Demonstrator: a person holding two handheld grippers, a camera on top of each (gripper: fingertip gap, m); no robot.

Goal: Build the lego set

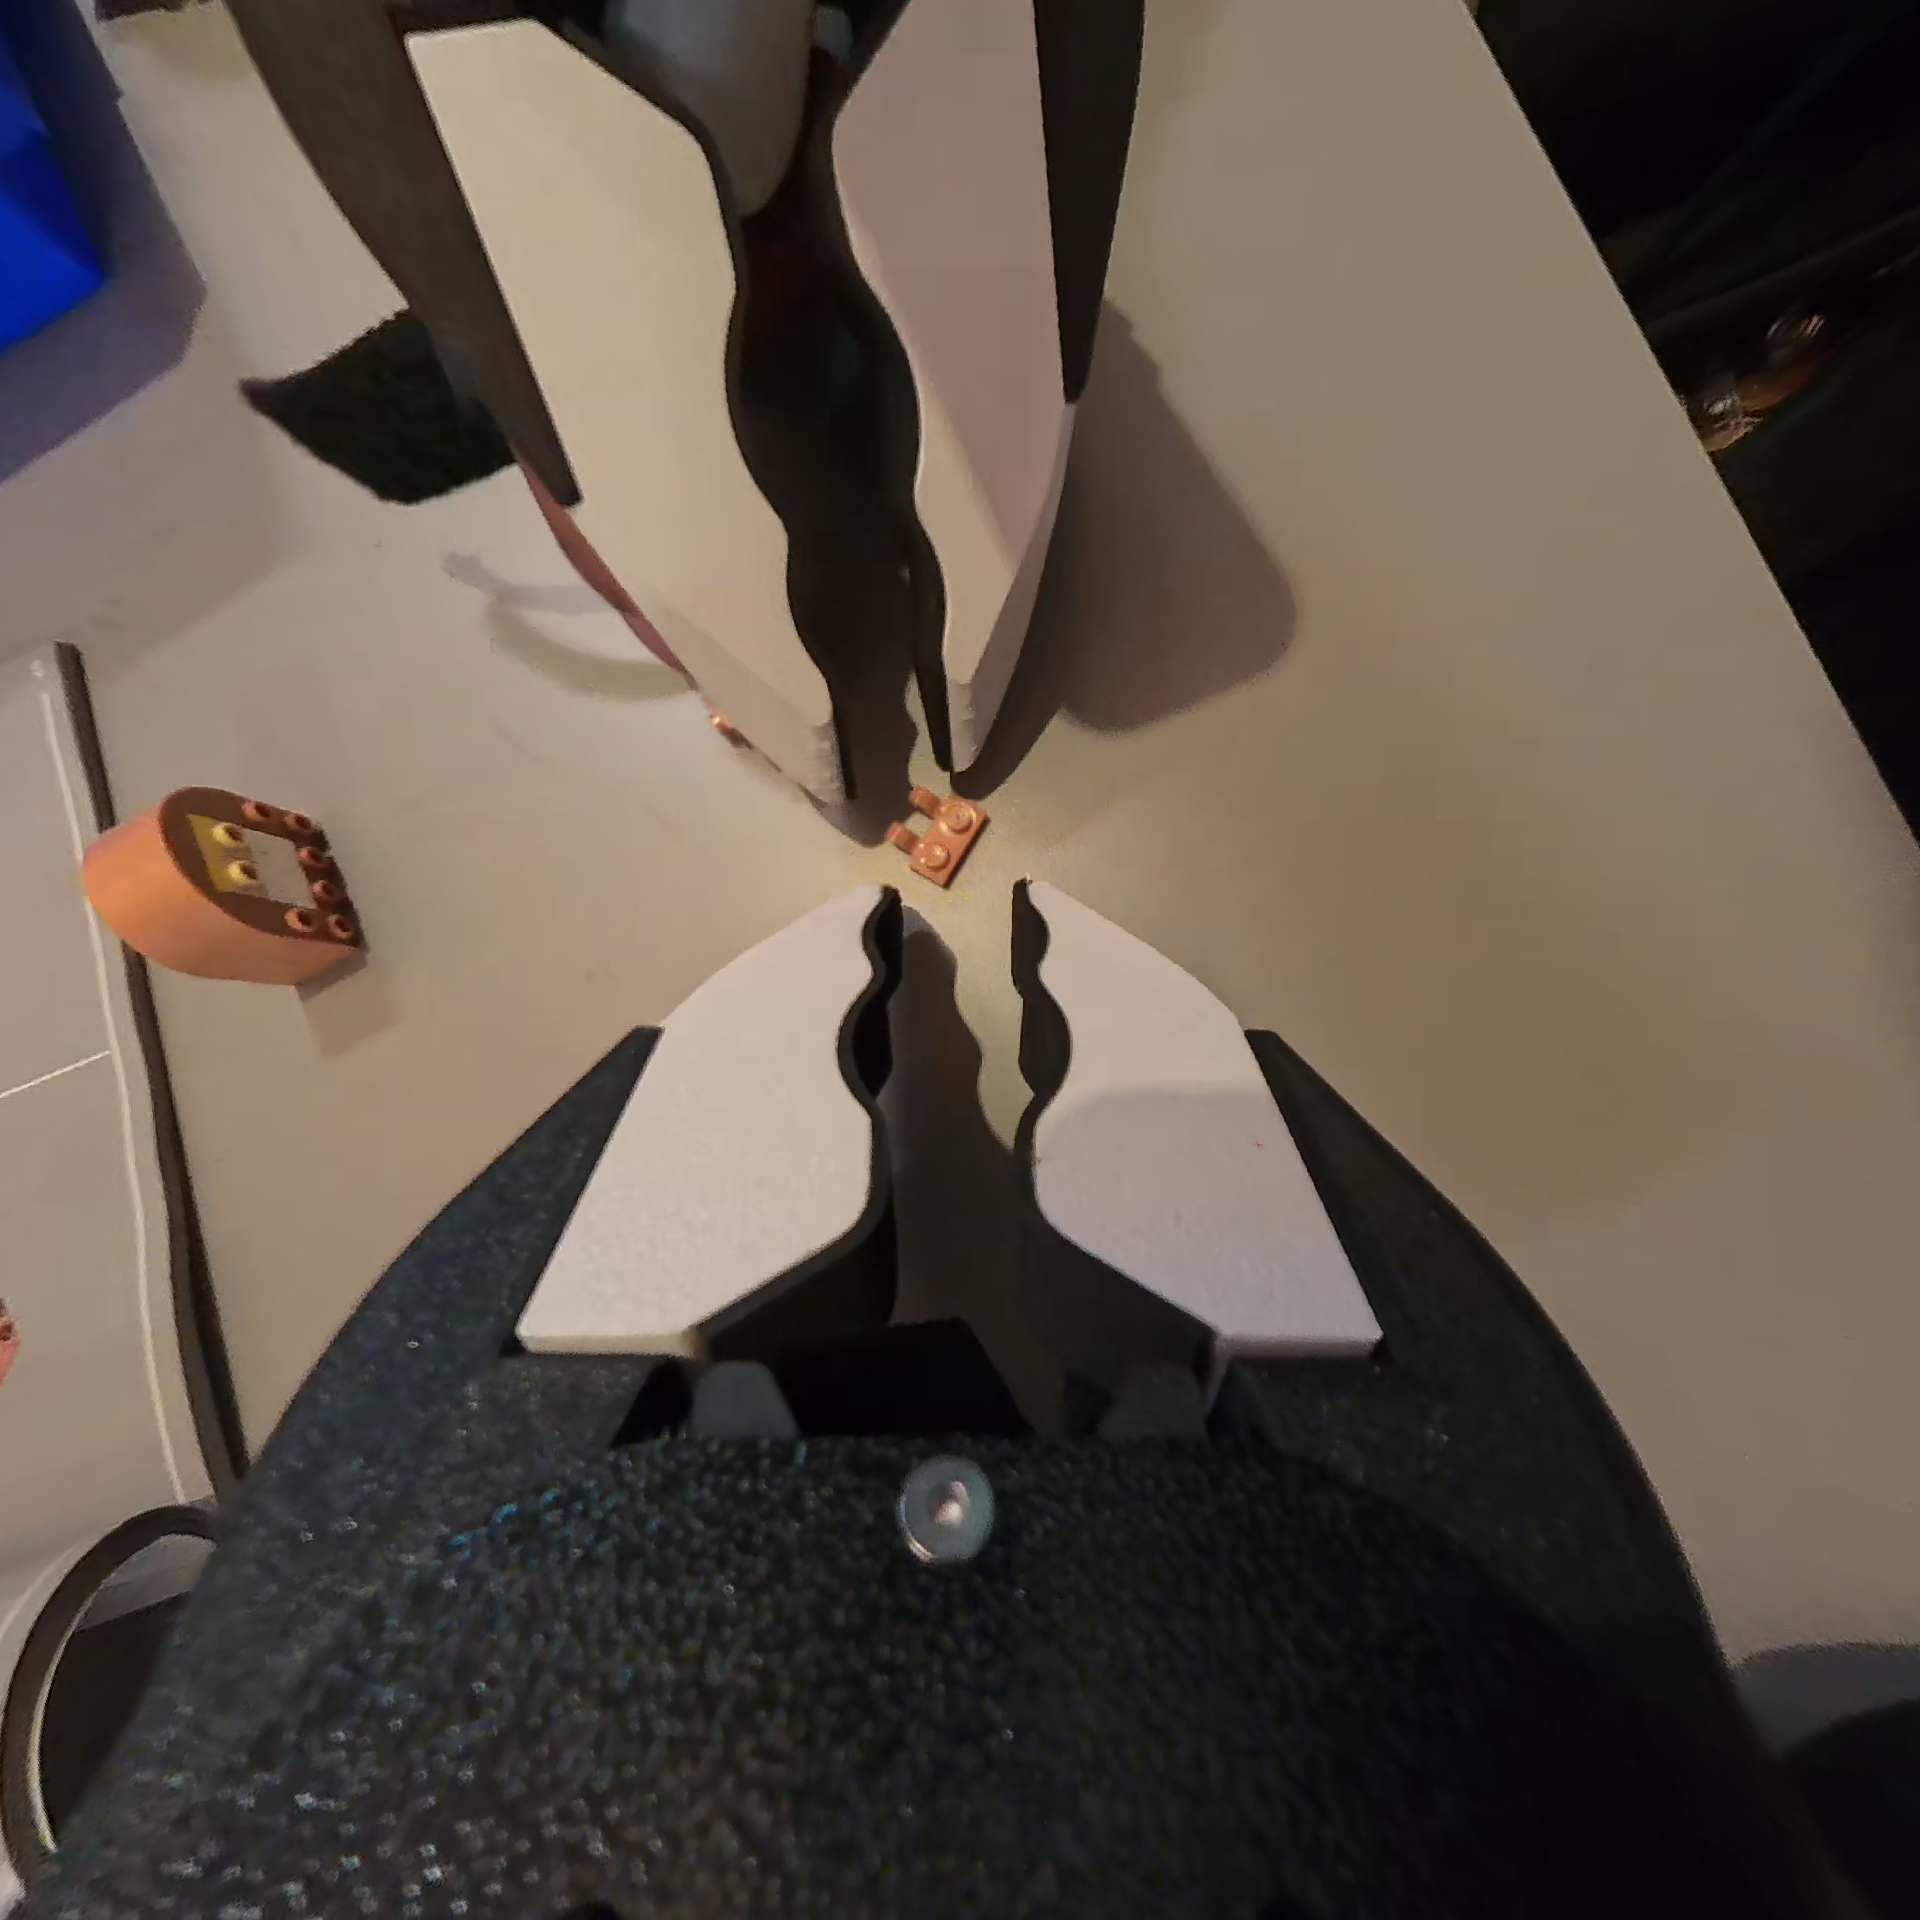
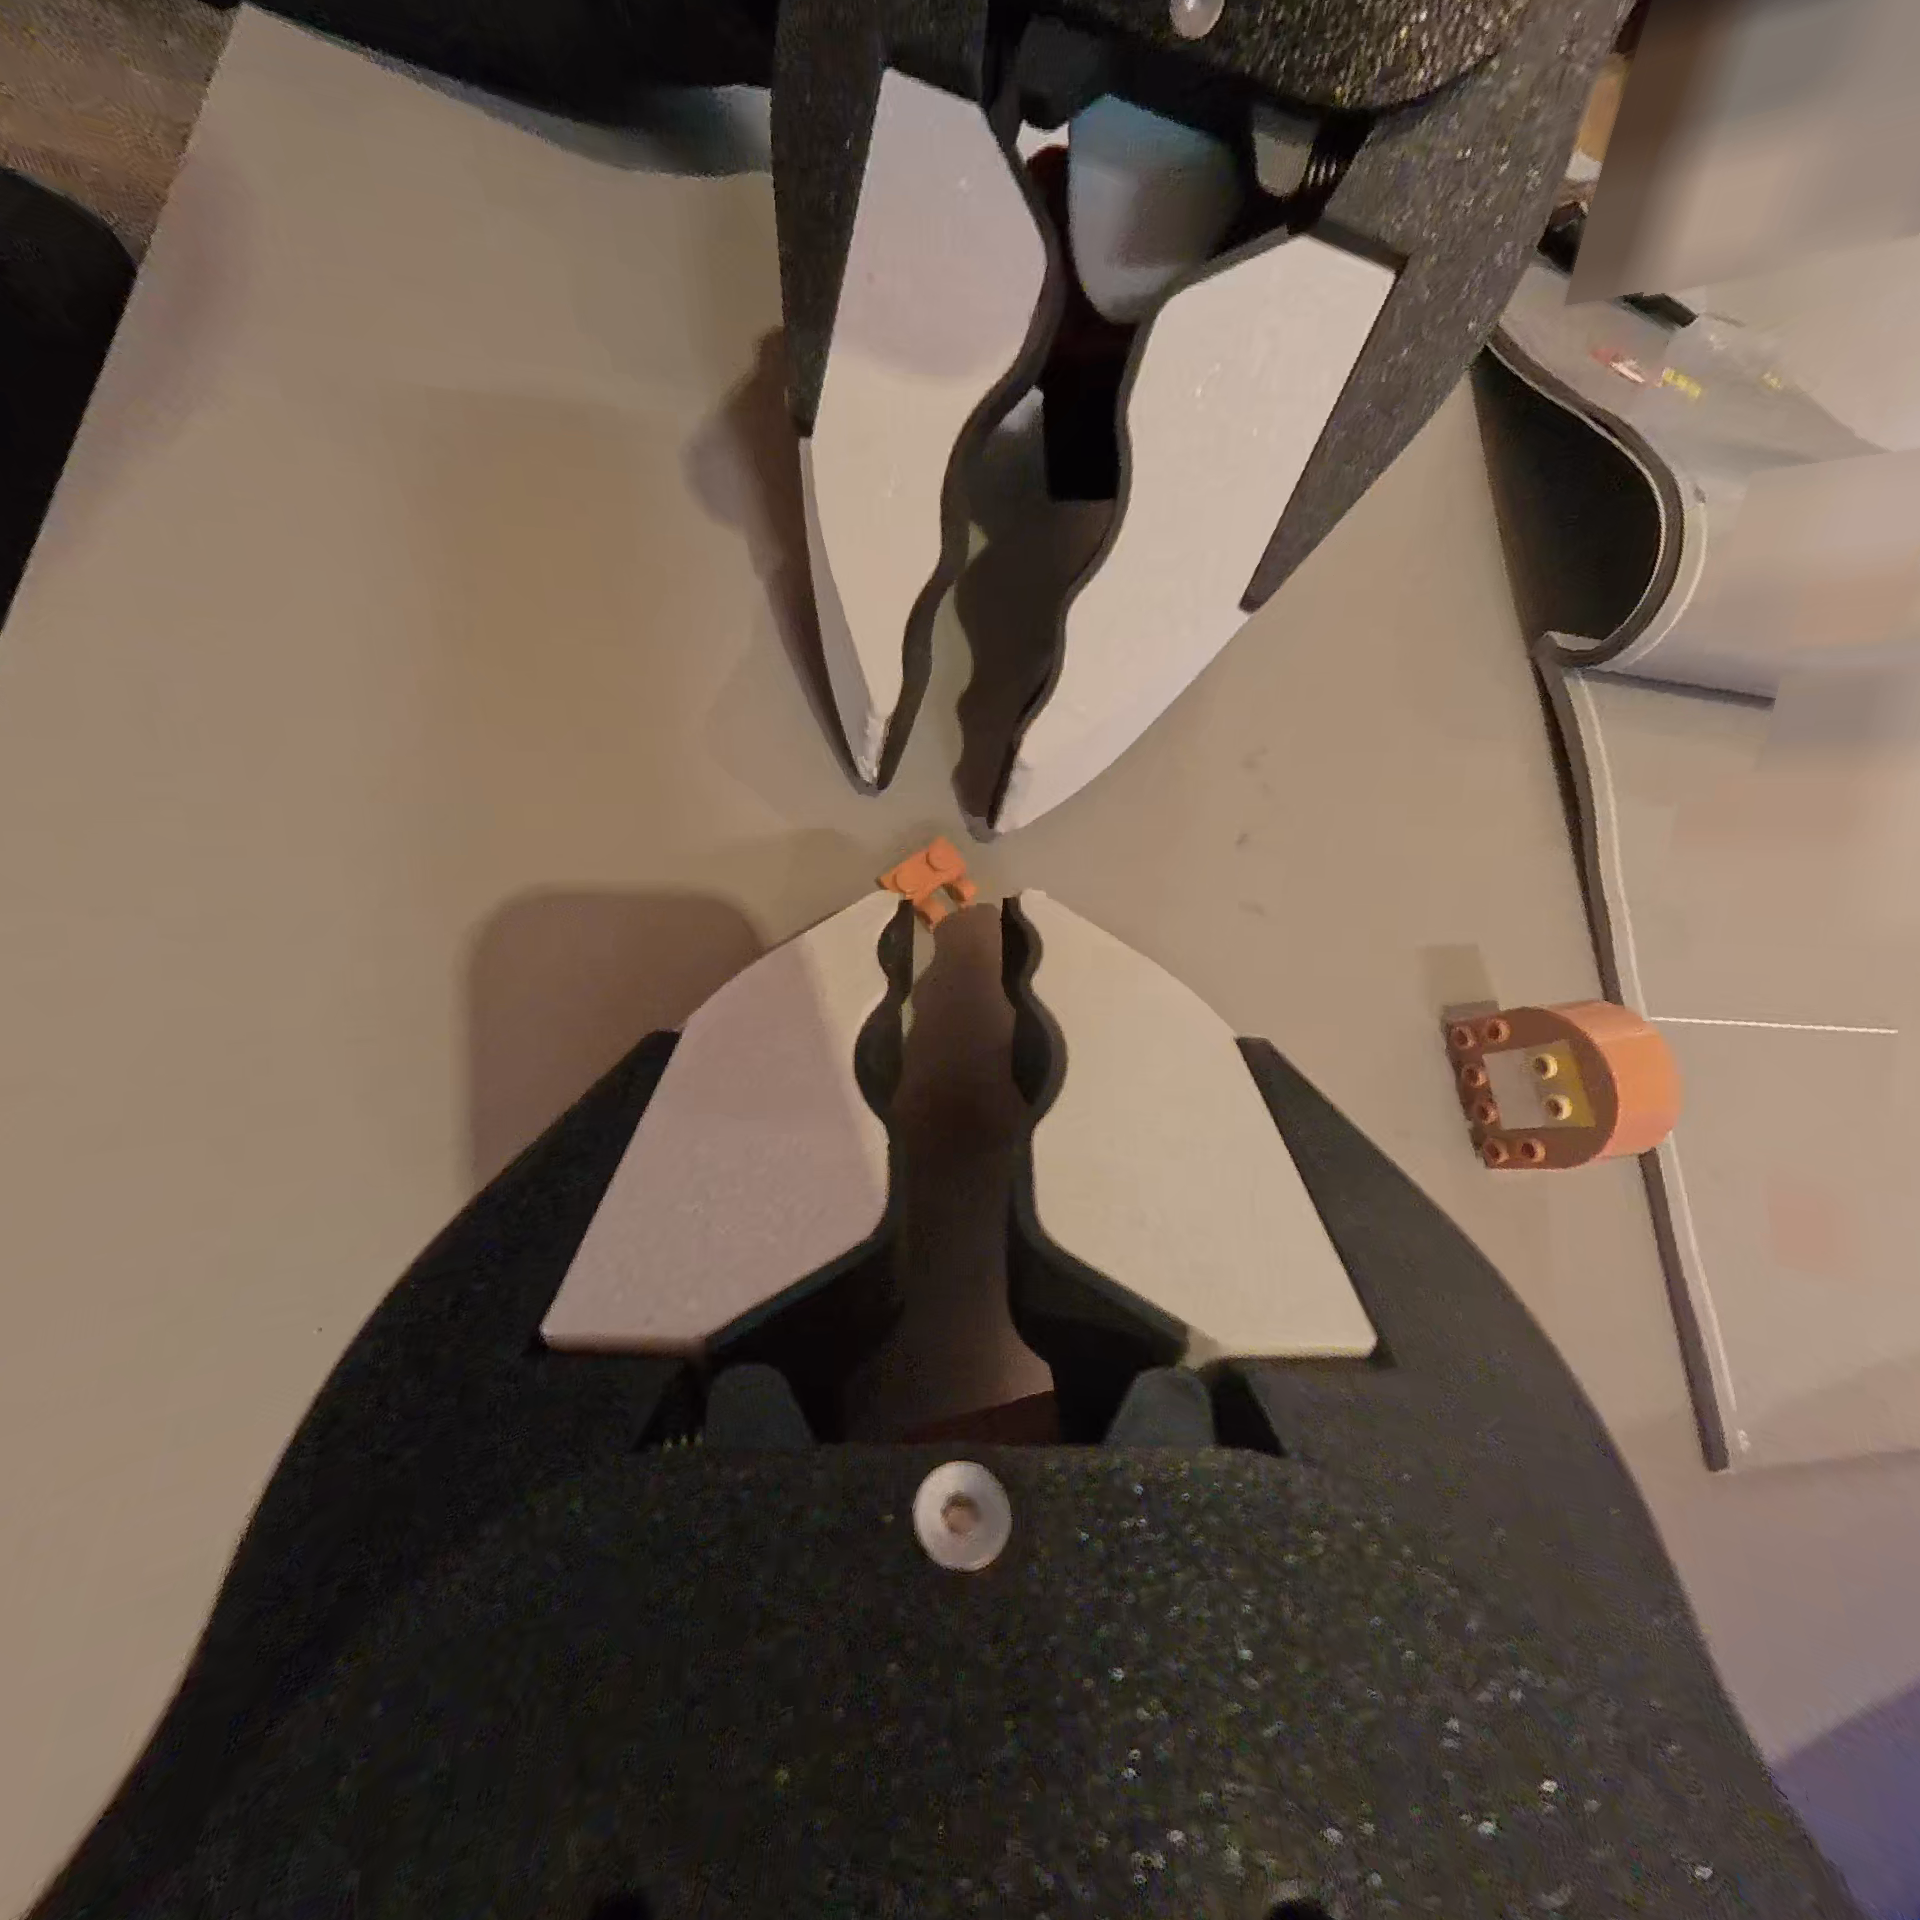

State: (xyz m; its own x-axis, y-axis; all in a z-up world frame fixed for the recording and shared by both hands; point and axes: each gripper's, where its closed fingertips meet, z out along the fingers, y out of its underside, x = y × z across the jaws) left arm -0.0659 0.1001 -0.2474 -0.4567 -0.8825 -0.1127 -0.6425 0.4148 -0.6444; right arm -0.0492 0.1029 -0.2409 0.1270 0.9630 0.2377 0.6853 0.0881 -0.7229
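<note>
Carefully now: both my jaws stand narrowly parted and empty around the small orange clip plate [image 1: 940,836] on the tabletop [image 1: 1299,727]; I'd straddle it squarely before squeezing.

Dim, warm light from overhead; soft broad shadows on the pale matte worktop [image 1: 1351,727] beside the jaws. Wide-angle bending and slight blur toward frame edges.

Pale tabletop [image 1: 1351,623], warm light, dark surroundings
</note>
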